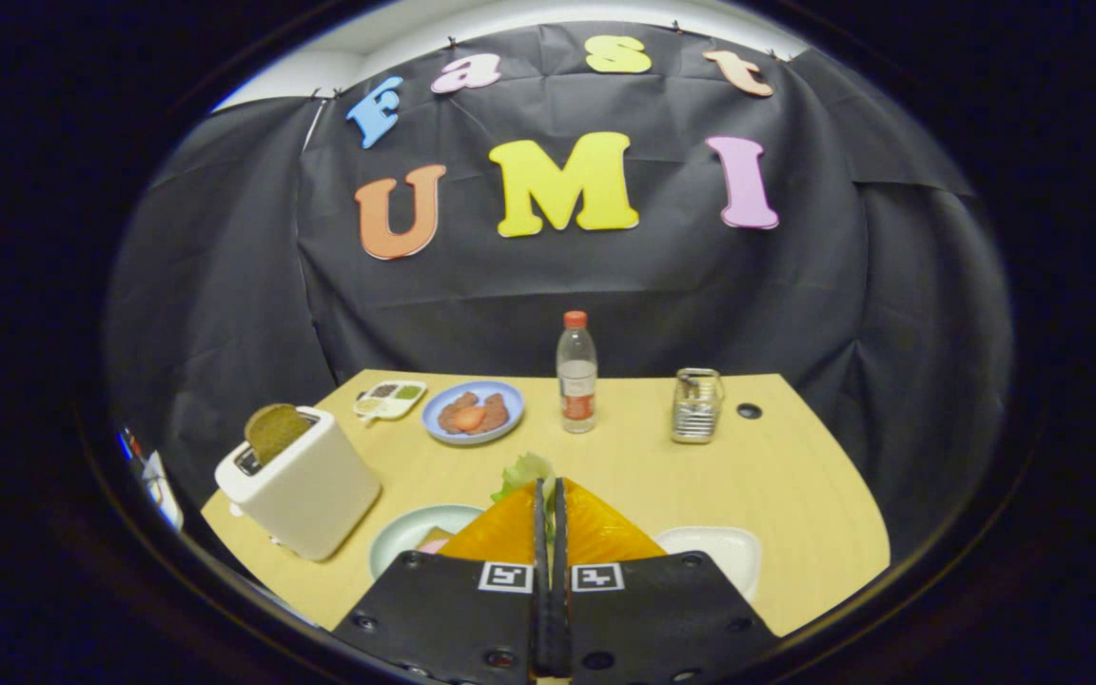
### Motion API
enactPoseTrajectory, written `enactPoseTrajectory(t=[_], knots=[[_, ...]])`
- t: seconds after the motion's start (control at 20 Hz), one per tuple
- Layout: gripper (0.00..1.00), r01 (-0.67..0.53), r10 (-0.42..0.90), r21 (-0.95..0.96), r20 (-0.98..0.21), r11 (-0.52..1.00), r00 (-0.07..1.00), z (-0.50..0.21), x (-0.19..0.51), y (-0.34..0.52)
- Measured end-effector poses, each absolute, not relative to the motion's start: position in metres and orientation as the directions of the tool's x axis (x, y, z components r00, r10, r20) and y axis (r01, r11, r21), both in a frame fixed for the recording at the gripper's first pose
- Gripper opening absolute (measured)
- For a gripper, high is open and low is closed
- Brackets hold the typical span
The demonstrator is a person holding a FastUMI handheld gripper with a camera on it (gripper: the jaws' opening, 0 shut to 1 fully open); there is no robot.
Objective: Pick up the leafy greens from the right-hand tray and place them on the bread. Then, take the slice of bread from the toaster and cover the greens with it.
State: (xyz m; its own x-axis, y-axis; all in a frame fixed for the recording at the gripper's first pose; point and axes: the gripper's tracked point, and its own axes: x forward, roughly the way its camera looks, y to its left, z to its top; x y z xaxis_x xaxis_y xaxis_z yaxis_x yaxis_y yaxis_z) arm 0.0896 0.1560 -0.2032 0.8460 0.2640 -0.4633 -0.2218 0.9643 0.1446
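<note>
My gripper (549,495) is closed to a sliver on the greens (523,472), lifted clear for carrying. They hang above the table (795,495), right of the toaster (301,490), whose bread (277,430) waits. The plate (401,535) beside it seems to hold the base slice.

gripper-mounted fisheye looks forward along the closed orange fingers (549,514), low above the wooden table (795,476), facing the booth's black wall.
</note>
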Motion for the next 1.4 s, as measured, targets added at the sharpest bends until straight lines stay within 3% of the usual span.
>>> enactPoseTrajectory(t=[0.3,0.5,0.65,0.85,1.35,1.4], knots=[[0.00,-0.282,0.368,0.241,-0.504,0.929,0.781,-0.228,0.073,0.278],[0.00,-0.247,0.400,0.334,-0.544,0.910,0.738,-0.265,0.069,0.312],[0.00,-0.143,0.393,0.427,-0.584,0.893,0.710,-0.299,0.076,0.309],[0.00,-0.051,0.303,0.385,-0.631,0.921,0.714,-0.331,0.094,0.270],[0.00,-0.108,0.268,0.267,-0.688,0.958,0.675,-0.376,0.109,0.234],[0.05,-0.114,0.263,0.254,-0.690,0.960,0.675,-0.378,0.110,0.232]])
